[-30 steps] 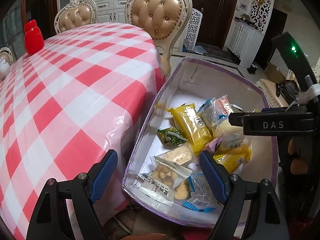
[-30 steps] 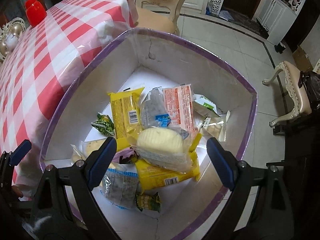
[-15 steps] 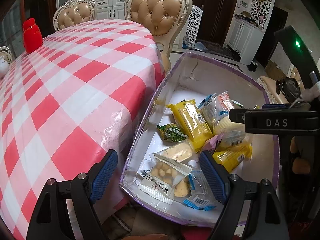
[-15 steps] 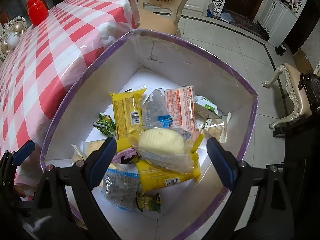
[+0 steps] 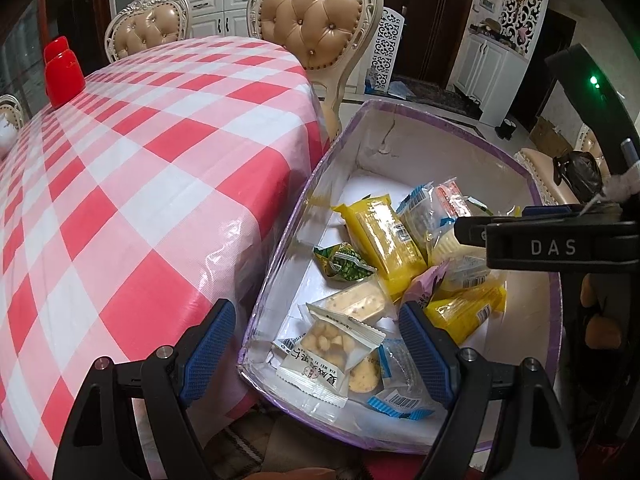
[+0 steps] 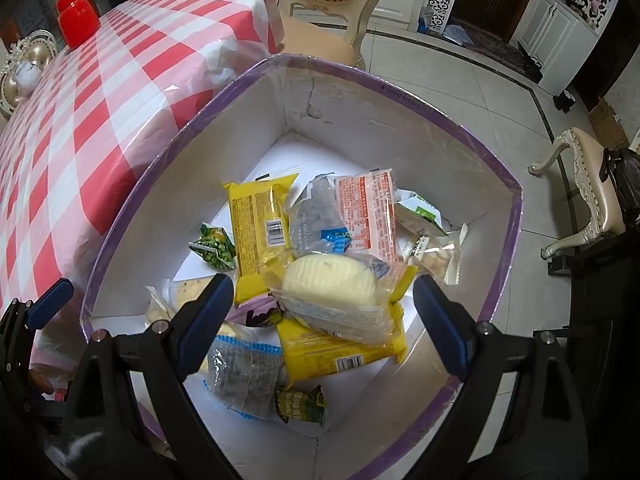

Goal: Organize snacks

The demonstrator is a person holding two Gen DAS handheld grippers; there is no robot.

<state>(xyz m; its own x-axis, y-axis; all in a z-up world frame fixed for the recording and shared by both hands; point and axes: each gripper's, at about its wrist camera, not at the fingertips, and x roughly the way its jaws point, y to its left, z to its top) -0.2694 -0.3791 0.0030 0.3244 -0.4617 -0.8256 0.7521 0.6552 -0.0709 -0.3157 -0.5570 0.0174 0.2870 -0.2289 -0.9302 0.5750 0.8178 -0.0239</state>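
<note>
Looking along our left gripper (image 5: 316,354), we see its blue pads spread apart and empty, hanging over the near corner of the purple-rimmed box (image 5: 280,248) beside the checked table (image 5: 140,168); a peanut packet (image 5: 328,344) lies between them. From the right wrist, our right gripper (image 6: 322,322) is likewise spread wide, holding nothing, above a round pale cake (image 6: 332,280) atop the snack pile

Even, soft indoor light, fairly bright. Glare streaks the plastic tablecloth (image 5: 224,256) at its hanging edge and glints off the snack wrappers (image 6: 332,292). Fisheye bending curves the box (image 6: 516,216) rim and blackens the corners. Focus is sharp; shadows are weak and diffuse.
</note>
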